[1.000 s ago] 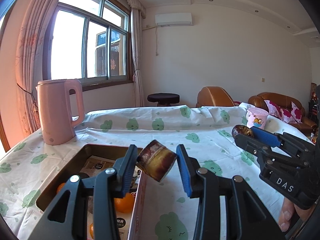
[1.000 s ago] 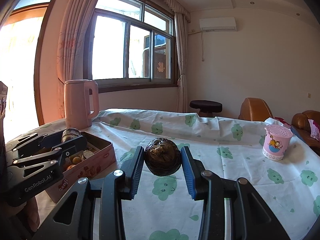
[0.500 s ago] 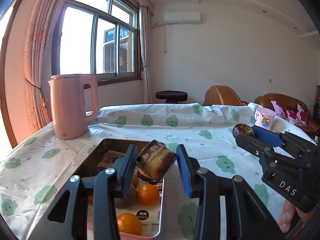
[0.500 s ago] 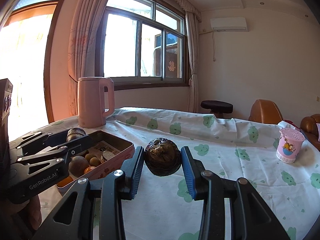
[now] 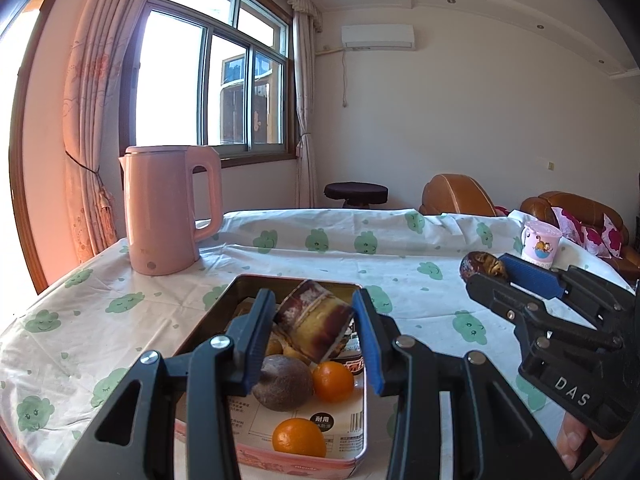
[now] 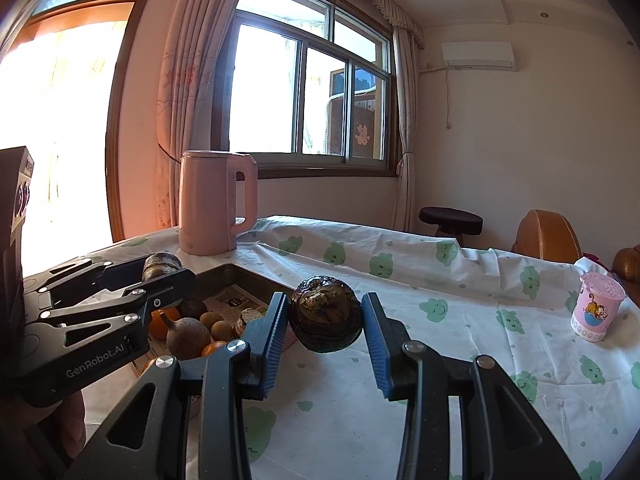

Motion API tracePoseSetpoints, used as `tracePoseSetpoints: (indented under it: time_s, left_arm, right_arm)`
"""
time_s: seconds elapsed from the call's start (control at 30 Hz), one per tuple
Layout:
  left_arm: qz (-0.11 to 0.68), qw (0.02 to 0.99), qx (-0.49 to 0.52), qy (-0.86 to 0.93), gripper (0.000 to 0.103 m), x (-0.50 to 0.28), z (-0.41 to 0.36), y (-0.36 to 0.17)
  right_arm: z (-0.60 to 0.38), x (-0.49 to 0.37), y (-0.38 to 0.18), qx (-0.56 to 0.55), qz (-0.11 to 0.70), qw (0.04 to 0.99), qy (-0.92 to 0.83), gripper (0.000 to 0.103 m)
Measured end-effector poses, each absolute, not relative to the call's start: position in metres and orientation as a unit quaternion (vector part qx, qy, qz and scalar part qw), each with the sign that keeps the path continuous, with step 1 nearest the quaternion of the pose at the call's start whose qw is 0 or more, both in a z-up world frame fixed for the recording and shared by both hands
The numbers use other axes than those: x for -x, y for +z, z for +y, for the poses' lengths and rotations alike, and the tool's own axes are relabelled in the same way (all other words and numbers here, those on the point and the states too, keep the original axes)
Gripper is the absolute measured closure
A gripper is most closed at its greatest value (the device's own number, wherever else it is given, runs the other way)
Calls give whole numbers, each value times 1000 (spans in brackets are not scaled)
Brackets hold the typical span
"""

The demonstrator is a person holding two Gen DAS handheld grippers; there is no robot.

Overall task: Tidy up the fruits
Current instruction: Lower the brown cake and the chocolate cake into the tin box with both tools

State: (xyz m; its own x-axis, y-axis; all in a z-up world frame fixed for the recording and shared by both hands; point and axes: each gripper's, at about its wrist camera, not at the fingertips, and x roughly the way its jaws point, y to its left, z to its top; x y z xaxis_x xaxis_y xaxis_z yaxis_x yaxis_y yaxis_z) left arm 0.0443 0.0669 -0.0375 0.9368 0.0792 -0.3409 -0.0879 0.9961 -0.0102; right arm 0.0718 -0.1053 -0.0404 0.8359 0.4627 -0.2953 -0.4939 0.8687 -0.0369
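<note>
My left gripper (image 5: 314, 322) is shut on a short piece of sugar cane (image 5: 314, 326), brown and cream, held tilted above the open metal tin (image 5: 224, 296). In the tin lie two oranges (image 5: 333, 381), a brown round fruit (image 5: 283, 388) and other small fruits. My right gripper (image 6: 325, 322) is shut on a dark, wrinkled round fruit (image 6: 325, 318), held above the tablecloth to the right of the tin (image 6: 256, 276). The left gripper also shows in the right wrist view (image 6: 160, 270), and the right gripper in the left wrist view (image 5: 486, 268).
A pink electric kettle (image 5: 170, 208) stands behind the tin at the table's far left. A small pink cup (image 6: 598, 308) stands at the right. The table wears a white cloth with green prints (image 5: 360, 248). Brown sofas (image 5: 456, 196) stand beyond the table.
My left gripper has moved with the sugar cane from the tin's right edge to over its middle. The right gripper, holding the dark fruit, has shifted left toward the tin.
</note>
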Motion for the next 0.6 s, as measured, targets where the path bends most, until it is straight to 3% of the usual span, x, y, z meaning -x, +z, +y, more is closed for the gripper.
tracePoseSetpoints:
  time_s: [0.6]
  left_arm:
    - [170,983,18,68,61,-34,92,-35]
  right_arm:
    - [-78,-67,-38,66,138,950,274,63]
